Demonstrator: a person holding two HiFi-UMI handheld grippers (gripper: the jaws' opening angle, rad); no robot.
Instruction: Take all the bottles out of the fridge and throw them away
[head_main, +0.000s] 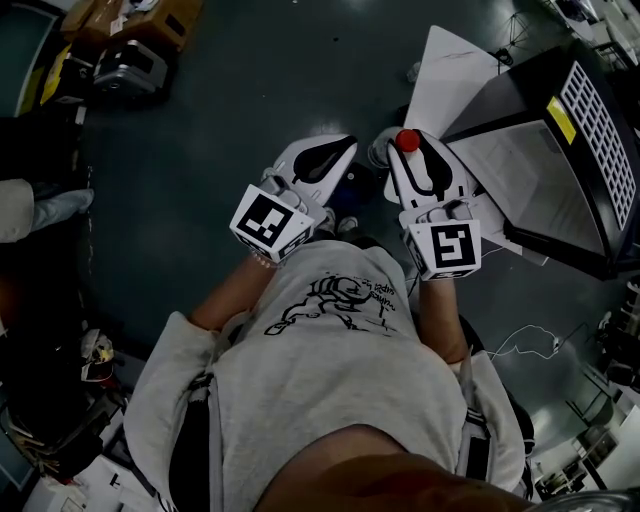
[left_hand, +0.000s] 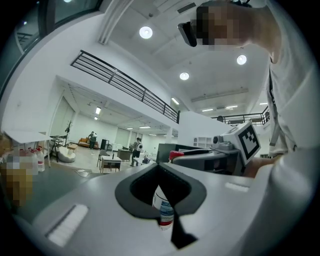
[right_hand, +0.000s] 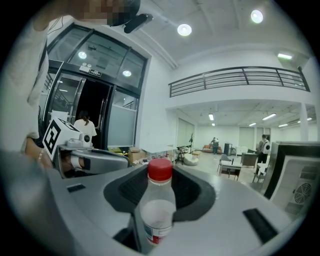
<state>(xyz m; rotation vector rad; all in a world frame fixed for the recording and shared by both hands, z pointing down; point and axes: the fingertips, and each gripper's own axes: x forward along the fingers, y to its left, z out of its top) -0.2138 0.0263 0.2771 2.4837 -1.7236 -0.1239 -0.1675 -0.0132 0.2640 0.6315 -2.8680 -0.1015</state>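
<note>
The right gripper (head_main: 411, 156) has its fingers (right_hand: 235, 200) spread wide and pressed on a clear plastic bottle (right_hand: 156, 215). The bottle stands upright in the dark pocket between them. Its red cap (right_hand: 160, 170) is level with the fingertips and its body runs down past them (a strip of red and blue label shows low on it). In the head view the cap sits right at the tips of those fingers, above the dark floor (head_main: 200, 150).

The left gripper (head_main: 338, 152) is just beside the right one, and both point away from the person's chest. Its fingers (left_hand: 95, 200) are fully together, the tips meeting in a point. In the narrow opening behind the tips a piece of a second bottle (left_hand: 163, 206) shows (white label, blue and red bands). It sits in the gap between the two fingers, and I cannot tell whether they touch it.

On the outer side of the right fingers, near them, stands a dark appliance (head_main: 590, 130) with a white grille. A white sheet (head_main: 450, 70) lies ahead of the fingertips. Each gripper carries its marker cube (head_main: 268, 222) at the hand end, behind the fingers.
</note>
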